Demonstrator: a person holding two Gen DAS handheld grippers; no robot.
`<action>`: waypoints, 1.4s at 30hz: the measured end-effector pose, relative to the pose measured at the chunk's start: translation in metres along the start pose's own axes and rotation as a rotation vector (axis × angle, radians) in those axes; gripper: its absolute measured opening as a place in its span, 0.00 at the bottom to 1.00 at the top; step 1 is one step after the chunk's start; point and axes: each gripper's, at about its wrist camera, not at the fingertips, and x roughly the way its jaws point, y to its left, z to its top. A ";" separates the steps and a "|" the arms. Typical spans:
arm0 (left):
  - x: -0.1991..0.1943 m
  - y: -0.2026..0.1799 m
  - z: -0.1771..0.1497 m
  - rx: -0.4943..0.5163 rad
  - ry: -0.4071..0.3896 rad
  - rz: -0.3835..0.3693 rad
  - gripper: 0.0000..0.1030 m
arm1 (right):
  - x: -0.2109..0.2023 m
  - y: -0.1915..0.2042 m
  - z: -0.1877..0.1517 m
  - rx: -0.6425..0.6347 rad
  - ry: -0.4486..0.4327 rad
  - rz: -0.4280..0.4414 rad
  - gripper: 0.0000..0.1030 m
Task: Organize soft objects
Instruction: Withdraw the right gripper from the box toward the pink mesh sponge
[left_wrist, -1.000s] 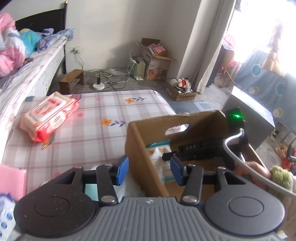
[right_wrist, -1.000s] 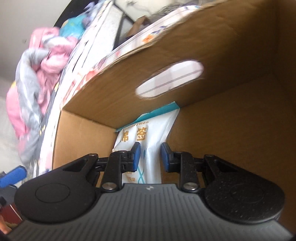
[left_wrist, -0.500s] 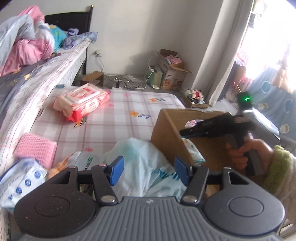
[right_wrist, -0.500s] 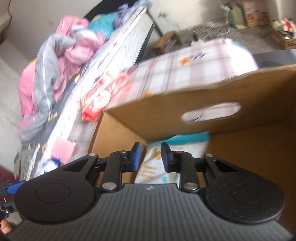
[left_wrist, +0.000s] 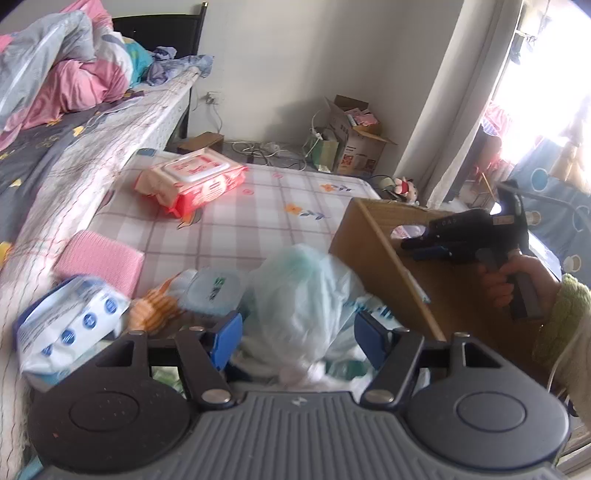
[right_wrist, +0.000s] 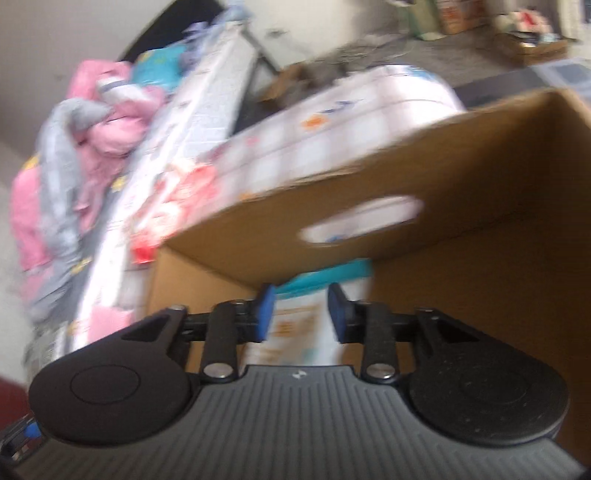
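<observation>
On my far left lies a blue and white pack (left_wrist: 68, 325), with a pink cloth (left_wrist: 99, 258) behind it. My left gripper (left_wrist: 297, 334) has just been opening wider, and its blue pads stand on each side of a pale plastic bag (left_wrist: 306, 295) without pressing it. A red pack of wipes (left_wrist: 192, 181) lies far back on the checked mattress (left_wrist: 240, 225). Right of the bag stands the cardboard box (left_wrist: 376, 251). My right gripper (right_wrist: 300, 312) has let go, just opening above a white and teal packet (right_wrist: 314, 314) inside the box.
</observation>
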 end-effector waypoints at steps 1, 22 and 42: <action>-0.002 0.003 -0.003 -0.004 0.005 0.001 0.67 | 0.008 -0.004 -0.002 0.029 0.022 -0.010 0.34; -0.044 0.050 -0.040 -0.123 -0.050 0.111 0.72 | -0.012 0.011 -0.005 0.004 -0.041 -0.080 0.53; 0.027 0.181 0.051 -0.374 0.016 0.240 0.66 | 0.028 0.314 0.002 -0.573 0.193 0.367 0.56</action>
